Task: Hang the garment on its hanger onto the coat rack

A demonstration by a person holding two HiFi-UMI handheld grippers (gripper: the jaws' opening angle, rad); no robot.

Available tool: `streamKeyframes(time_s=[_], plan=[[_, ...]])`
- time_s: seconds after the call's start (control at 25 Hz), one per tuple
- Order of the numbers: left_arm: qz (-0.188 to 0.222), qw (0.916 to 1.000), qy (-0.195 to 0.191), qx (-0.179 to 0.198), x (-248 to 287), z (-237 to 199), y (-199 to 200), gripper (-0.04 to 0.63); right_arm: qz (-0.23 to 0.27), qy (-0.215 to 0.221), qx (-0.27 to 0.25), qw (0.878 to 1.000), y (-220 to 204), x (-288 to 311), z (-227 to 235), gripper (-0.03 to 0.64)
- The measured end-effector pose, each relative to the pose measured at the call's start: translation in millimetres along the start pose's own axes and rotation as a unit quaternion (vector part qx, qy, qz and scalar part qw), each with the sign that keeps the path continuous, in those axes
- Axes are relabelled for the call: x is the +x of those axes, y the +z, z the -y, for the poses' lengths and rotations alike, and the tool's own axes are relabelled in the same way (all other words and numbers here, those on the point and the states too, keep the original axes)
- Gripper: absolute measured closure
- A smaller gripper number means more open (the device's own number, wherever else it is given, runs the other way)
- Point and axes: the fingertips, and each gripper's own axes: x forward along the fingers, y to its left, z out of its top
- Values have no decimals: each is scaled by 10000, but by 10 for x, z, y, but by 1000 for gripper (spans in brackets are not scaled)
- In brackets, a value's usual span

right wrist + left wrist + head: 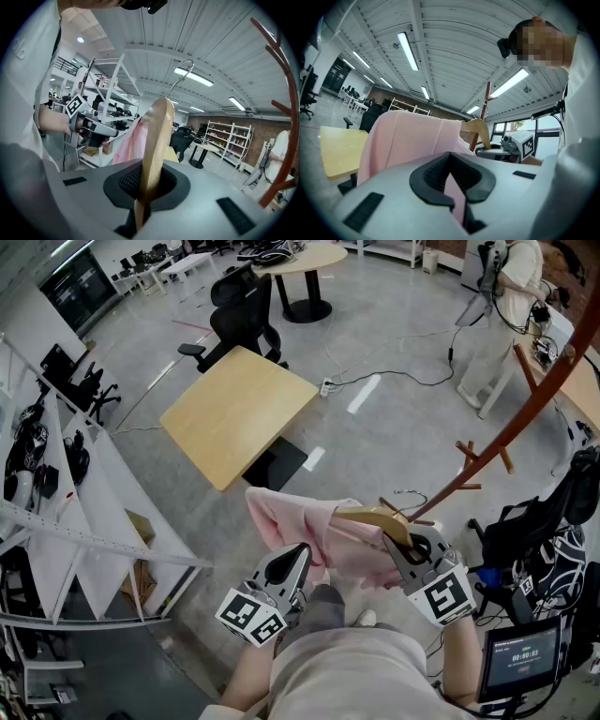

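Note:
A pink garment (305,531) drapes over a pale wooden hanger (380,518) held in front of the person. My right gripper (412,549) is shut on the hanger's wooden arm (154,154); the wire hook (180,75) points up above it. My left gripper (302,570) is shut on a fold of the pink garment (454,192), with more pink cloth (408,138) spread ahead of it. The red-brown coat rack (525,418) curves up at the right, its pegs (478,460) just beyond the hanger. In the right gripper view the coat rack (286,93) arcs along the right edge.
A light wooden table (234,413) stands ahead on the grey floor. White shelving (66,521) lines the left. Black office chairs (239,320) and a round table (300,263) are farther back. Bags and a small screen (520,657) sit at the right; cables cross the floor.

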Motion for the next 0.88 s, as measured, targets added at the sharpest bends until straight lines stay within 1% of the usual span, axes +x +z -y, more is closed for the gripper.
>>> streamKeyframes(time_s=[0.12,0.24,0.36,0.44,0.56,0.72,0.88], plan=[[-55,9995,-308,110,256,-348,191,591,-61,-111,117,9999,46,297,115,597],[-80,9978,-649,145,488,-651,389,591,-100,-309,299,9990,115,537,229,597],[-177,9941,-1043,229,754,-784,527,591,-67,-550,447,9975,189,679,403,600],[-233,9914,-1239,354,937,-789,588,591,-20,-708,521,9961,219,710,550,600],[-235,9884,-1413,499,1166,-721,692,591,109,-854,590,9945,297,706,754,601],[-141,9856,-1578,591,1379,-573,863,591,347,-904,658,9931,468,690,980,603],[-45,9823,-1715,752,1570,-431,1025,591,496,-926,587,9927,602,630,1208,604]])
